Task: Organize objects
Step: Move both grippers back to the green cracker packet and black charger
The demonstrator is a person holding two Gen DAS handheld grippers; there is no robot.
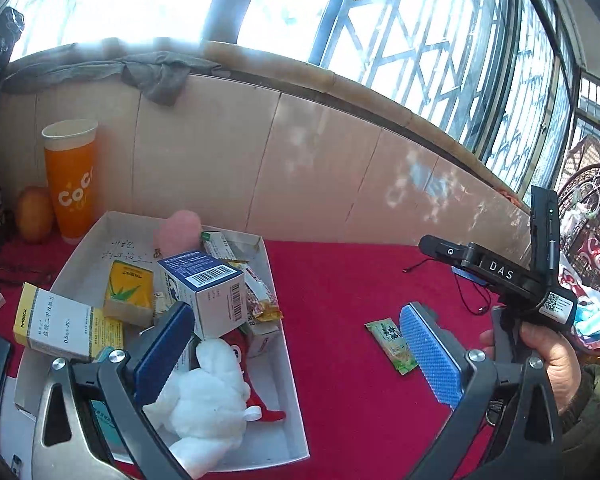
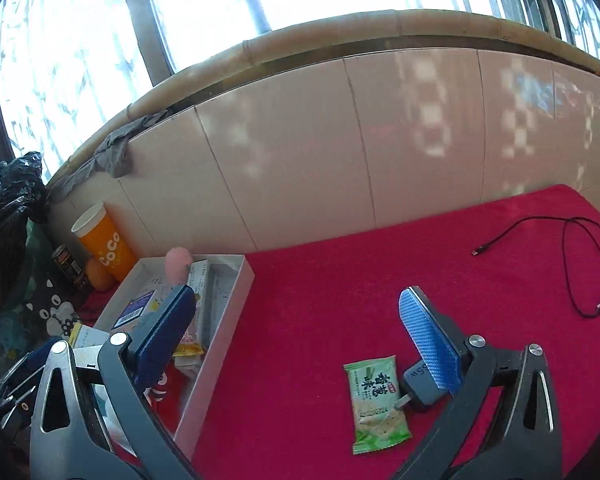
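From the left wrist, the left gripper point(image 1: 296, 344) is being held wide open and empty above the filled white cardboard box point(image 1: 288, 344). From the right wrist, the right gripper point(image 2: 300, 344), likewise spread and empty, is being aimed toward the green snack packet point(image 2: 378, 404) lying on the red cloth point(image 2: 340, 280); collecting it is judged next.

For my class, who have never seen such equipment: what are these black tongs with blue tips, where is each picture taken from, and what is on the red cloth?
A person holds a two-fingered hand gripper in each hand; a camera on each looks along its blue-padded fingers. One picture comes from the left gripper, the other from the right gripper. Both stand open, holding nothing. On the red cloth sits a white cardboard tray of medicine boxes, snack packets and a white plush toy. Beside the tray lie a green snack packet, a dark charger plug and a black cable.
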